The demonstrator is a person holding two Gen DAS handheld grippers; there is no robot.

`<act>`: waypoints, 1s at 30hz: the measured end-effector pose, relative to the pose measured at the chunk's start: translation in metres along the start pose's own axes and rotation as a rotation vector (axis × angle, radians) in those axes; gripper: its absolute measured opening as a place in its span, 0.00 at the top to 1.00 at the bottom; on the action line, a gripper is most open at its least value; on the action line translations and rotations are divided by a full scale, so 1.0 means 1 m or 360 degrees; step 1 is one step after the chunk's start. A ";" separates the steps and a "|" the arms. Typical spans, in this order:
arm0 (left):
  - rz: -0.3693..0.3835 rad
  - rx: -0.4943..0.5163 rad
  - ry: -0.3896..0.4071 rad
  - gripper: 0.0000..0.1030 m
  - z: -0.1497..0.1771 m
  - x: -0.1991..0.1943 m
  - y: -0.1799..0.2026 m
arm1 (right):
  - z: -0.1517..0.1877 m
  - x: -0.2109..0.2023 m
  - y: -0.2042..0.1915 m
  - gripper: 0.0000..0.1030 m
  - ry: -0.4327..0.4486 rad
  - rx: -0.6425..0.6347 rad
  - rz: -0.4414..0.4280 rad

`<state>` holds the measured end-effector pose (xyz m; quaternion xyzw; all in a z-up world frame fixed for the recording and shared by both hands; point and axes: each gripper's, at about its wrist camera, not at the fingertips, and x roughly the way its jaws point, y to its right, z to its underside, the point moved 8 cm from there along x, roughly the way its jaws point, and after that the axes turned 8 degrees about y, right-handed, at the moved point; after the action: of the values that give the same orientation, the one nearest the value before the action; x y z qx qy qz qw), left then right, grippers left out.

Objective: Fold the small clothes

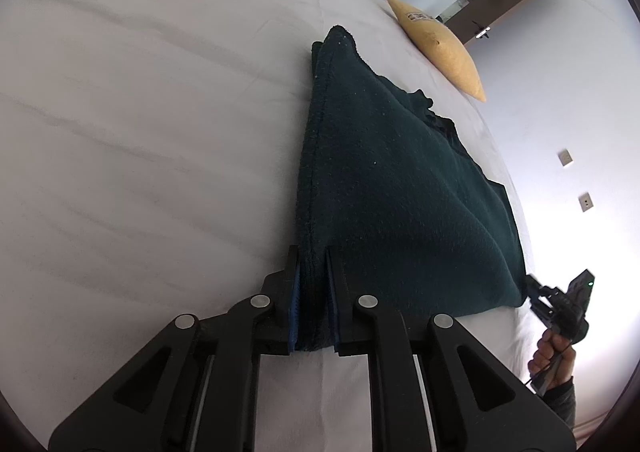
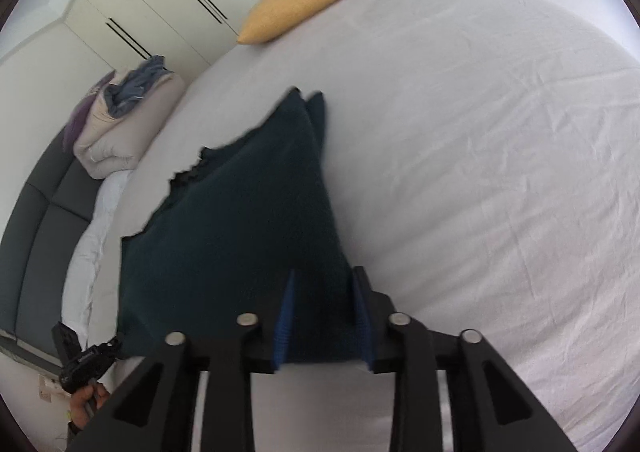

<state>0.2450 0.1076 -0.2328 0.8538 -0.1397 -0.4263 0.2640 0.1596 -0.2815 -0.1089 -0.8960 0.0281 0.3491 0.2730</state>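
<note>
We see the left gripper point(image 1: 313, 256) clenched on a dark green cloth point(image 1: 400, 192) on the bed point(image 1: 140, 132), right gripper point(image 2: 324, 278) fingers released around the cloth's other corner.

Dark teal cloth point(image 1: 392, 188); plain white bedsheet point(image 1: 140, 132); mustard-yellow pillow point(image 1: 440, 48); black grippers with blue pads point(image 2: 285, 316).

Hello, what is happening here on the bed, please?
A person is folding a dark green knitted garment on a bed with a white sheet, with a black two-finger gripper in each hand. The left gripper is clamped on one near corner of the garment. The right gripper has the other near corner between its jaws, which stand wider. A yellow cushion lies at the far edge.
</note>
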 end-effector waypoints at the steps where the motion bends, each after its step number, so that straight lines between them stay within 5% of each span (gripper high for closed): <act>1: -0.0002 -0.0003 0.0001 0.89 0.000 0.000 0.000 | -0.003 0.001 -0.003 0.68 0.0014 -0.0021 0.0005; 4: 0.0003 -0.0002 0.0001 0.89 0.000 0.000 0.000 | -0.006 0.015 -0.002 0.93 -0.0019 -0.0024 0.0036; 9: 0.0023 -0.0007 0.0000 0.89 0.002 -0.001 -0.002 | 0.003 0.015 0.034 0.95 0.0021 0.0201 0.0083; 18: 0.0035 -0.0017 -0.0004 0.89 0.003 -0.002 -0.004 | 0.008 0.014 0.044 0.95 0.0070 0.0245 0.0113; 21: 0.0015 -0.0042 -0.0017 0.87 0.003 -0.008 -0.003 | 0.006 0.014 0.041 0.93 0.0042 0.0241 0.0083; 23: -0.0051 -0.0019 0.0037 0.87 -0.004 -0.022 -0.001 | 0.004 0.006 0.041 0.74 0.0041 0.0257 0.0086; 26: -0.0146 0.0078 0.0179 0.87 -0.024 -0.047 0.012 | -0.007 -0.024 0.039 0.66 0.0202 0.0138 0.0314; 30: -0.0078 0.0344 0.0222 0.87 -0.045 -0.042 0.073 | -0.015 -0.021 -0.019 0.66 0.0195 0.0116 -0.0058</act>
<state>0.2547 0.0823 -0.1411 0.9080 -0.1454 -0.3547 0.1690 0.1573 -0.2759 -0.0778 -0.9056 0.0411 0.2872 0.3095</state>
